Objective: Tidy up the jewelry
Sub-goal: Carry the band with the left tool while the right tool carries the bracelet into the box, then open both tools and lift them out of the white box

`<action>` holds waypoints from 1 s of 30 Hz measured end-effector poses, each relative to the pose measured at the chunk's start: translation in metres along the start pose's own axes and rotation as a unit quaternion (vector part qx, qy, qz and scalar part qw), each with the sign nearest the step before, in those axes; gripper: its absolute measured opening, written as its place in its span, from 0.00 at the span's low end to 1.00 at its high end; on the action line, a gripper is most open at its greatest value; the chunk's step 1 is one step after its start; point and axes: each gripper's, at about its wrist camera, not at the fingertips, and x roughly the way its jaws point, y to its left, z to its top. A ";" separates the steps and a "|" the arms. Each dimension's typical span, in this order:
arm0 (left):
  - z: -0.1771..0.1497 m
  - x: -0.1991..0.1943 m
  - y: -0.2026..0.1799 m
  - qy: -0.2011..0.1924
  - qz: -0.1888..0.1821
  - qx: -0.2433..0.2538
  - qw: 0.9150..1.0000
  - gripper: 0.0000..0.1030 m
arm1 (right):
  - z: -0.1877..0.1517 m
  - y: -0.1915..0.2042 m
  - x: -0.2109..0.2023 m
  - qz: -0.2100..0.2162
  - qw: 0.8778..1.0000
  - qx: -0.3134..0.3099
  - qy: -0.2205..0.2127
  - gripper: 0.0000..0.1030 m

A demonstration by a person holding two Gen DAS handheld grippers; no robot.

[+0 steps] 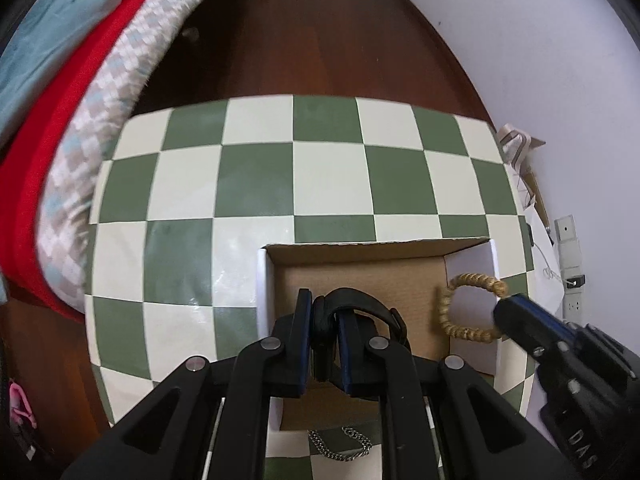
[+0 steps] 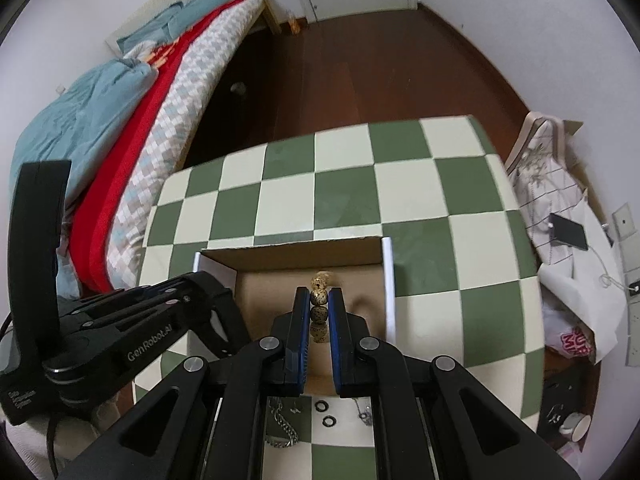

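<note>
An open cardboard box (image 1: 360,272) sits on the green-and-cream checked table; it also shows in the right wrist view (image 2: 288,256). My left gripper (image 1: 325,312) is shut on a black strap bracelet (image 1: 360,304) and holds it over the box. My right gripper (image 2: 319,300) is shut on a tan beaded bracelet (image 2: 319,298), also over the box; in the left wrist view that bracelet (image 1: 464,304) hangs as a ring from the right gripper (image 1: 502,310). A silver chain (image 1: 344,446) lies on the table in front of the box, also in the right wrist view (image 2: 282,426), with two black rings (image 2: 325,412) near it.
A bed with red, checked and blue bedding (image 2: 120,128) runs along the table's left side. Dark wood floor (image 1: 320,40) lies beyond the far table edge. Bags, paper and a black device (image 2: 568,232) are piled at the right by the wall.
</note>
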 end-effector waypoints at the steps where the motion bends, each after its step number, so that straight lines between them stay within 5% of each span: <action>1: 0.001 0.004 -0.001 0.007 -0.002 0.001 1.000 0.09 | 0.001 0.001 0.006 0.003 1.000 -0.002 0.007 0.09; 7: 0.007 0.007 -0.005 0.013 -0.001 0.001 1.000 0.13 | 0.007 0.001 0.024 0.010 0.999 0.000 0.036 0.10; 9: 0.009 0.003 -0.004 0.011 0.004 -0.006 1.000 0.25 | 0.006 0.000 0.024 0.005 0.999 0.004 0.042 0.10; 11: 0.011 -0.003 -0.002 0.001 0.009 -0.009 1.000 0.55 | 0.006 -0.001 0.022 -0.002 0.999 0.007 0.045 0.10; 12: 0.011 -0.006 -0.001 -0.006 0.013 -0.011 1.000 0.63 | 0.006 -0.002 0.020 -0.004 0.999 0.007 0.044 0.11; 14: 0.012 -0.014 0.001 -0.018 0.018 -0.014 1.000 0.82 | 0.005 -0.004 0.014 -0.013 0.999 0.007 0.040 0.18; 17: 0.011 -0.024 0.006 -0.030 0.032 -0.018 0.999 0.89 | 0.004 -0.006 0.003 -0.026 0.999 0.008 0.032 0.44; 19: 0.008 -0.031 0.008 -0.043 0.055 -0.014 0.997 0.97 | 0.002 -0.006 -0.004 -0.046 0.999 0.003 0.026 0.48; 25: -0.014 -0.049 0.017 -0.096 0.102 -0.008 0.990 0.99 | -0.015 0.000 -0.009 -0.120 0.992 -0.028 0.021 0.94; 30: -0.038 -0.058 0.021 -0.129 0.128 -0.003 0.983 0.99 | -0.034 0.002 -0.006 -0.133 0.990 -0.039 0.019 0.99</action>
